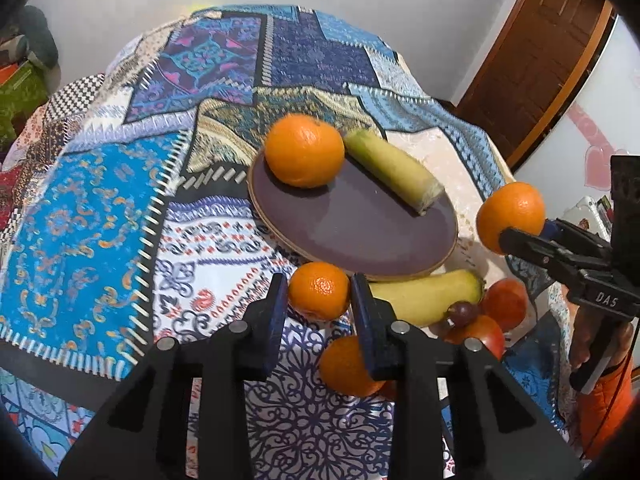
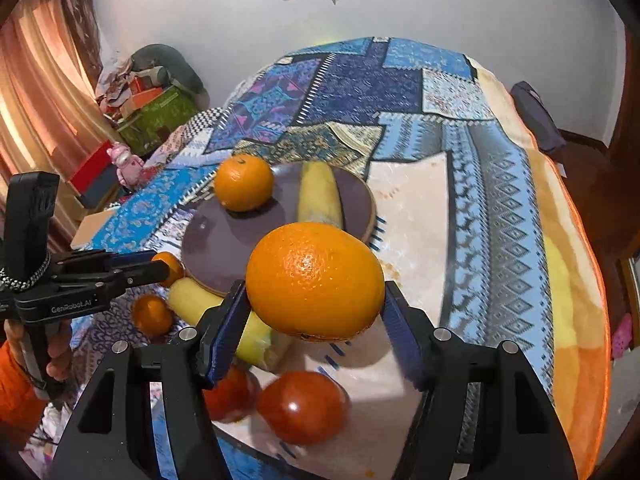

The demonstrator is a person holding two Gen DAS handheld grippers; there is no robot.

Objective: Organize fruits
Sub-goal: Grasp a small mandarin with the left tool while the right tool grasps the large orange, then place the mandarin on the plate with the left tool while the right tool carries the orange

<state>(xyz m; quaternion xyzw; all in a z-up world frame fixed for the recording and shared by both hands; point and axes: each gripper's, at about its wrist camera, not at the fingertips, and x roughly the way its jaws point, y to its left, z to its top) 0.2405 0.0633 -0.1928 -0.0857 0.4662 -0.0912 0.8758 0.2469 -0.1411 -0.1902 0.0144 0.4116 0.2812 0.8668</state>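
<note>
Loading the plate [image 1: 360, 248] looks like the step in hand: the right gripper [image 2: 316, 304] has a big orange [image 2: 315, 282] clamped between its blue pads, lifted clear of the cloth, with the plate just beyond it. Over on the other side, the left gripper [image 1: 320, 300] sits low around a small mandarin [image 1: 319, 294] right at the plate's near rim; its jaws are fairly narrow with the fruit between them, but I honestly can't tell if the pads are pressing it or just flanking it. Already on the plate: another orange [image 1: 304, 150] and a banana [image 1: 394, 172] lying side by side, touching or nearly so. Not yet on it are a second banana [image 1: 428, 294] against the near rim, a second mandarin [image 1: 346, 366] half hidden behind a finger, two red tomato-looking fruits [image 2: 302, 406], and a dark grape-like thing I can't make out well. My guess for the next move: carry the big orange forward over the bare front part of the plate and set it down softly, since it's round and will roll. The plate is flat, matte purple-brown with a pale wood-look edge and basically no lip. The citrus skin is dimpled and shiny, the bananas smooth and yellow-green, and the patchwork-print bedspread [image 1: 100, 220] underneath is soft.
</note>
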